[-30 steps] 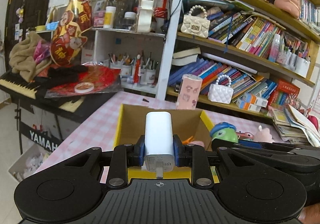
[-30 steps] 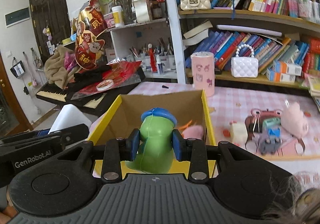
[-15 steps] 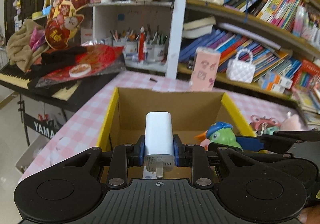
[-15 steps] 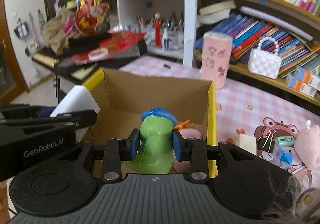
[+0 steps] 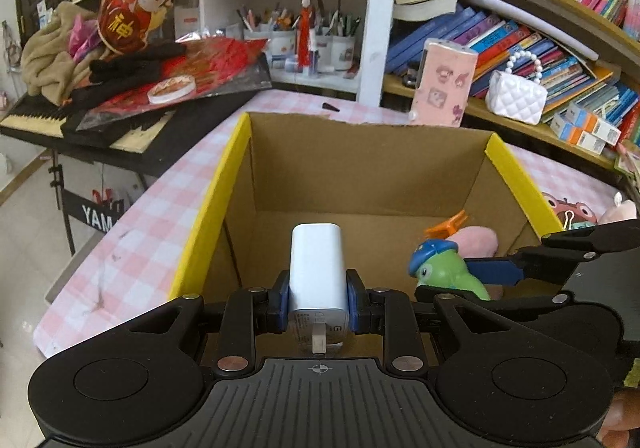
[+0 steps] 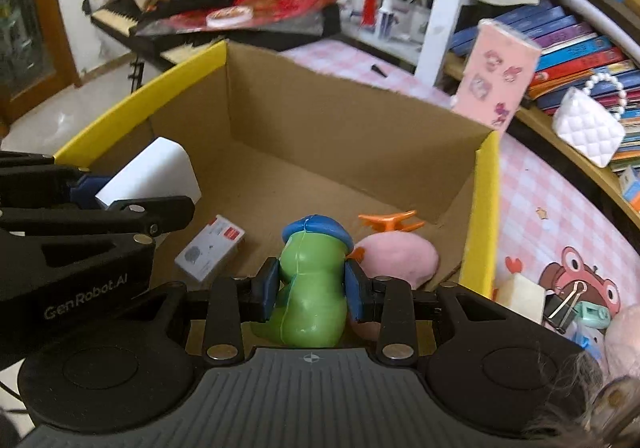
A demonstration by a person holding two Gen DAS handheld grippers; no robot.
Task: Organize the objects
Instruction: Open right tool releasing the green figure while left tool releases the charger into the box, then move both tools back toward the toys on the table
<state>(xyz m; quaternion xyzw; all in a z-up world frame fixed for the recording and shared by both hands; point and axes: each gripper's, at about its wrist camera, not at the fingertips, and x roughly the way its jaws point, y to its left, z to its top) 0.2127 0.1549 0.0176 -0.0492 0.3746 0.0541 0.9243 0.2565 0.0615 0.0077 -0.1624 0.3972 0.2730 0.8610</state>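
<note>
Half of pink plush point(image 6: 394, 258) hidden behind green toy point(image 6: 312, 280).

Quick count: one yellow-edged cardboard box point(image 6: 482, 208), two grippers, one white charger point(image 5: 318, 268), one green toy bird point(image 6: 314, 280). On the box floor: one pink plush point(image 6: 396, 258), one orange clip point(image 6: 390, 222), one small grey-and-red box point(image 6: 210, 252). Right side of the frame: one white quilted purse point(image 6: 588, 128), one pink tin point(image 6: 494, 82).

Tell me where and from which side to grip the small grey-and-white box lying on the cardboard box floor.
Grip the small grey-and-white box across its two long narrow sides, coming straight down from above. It lies flat on the floor of the cardboard box, so only its edges offer opposing faces, and space lies open on either side.
</note>
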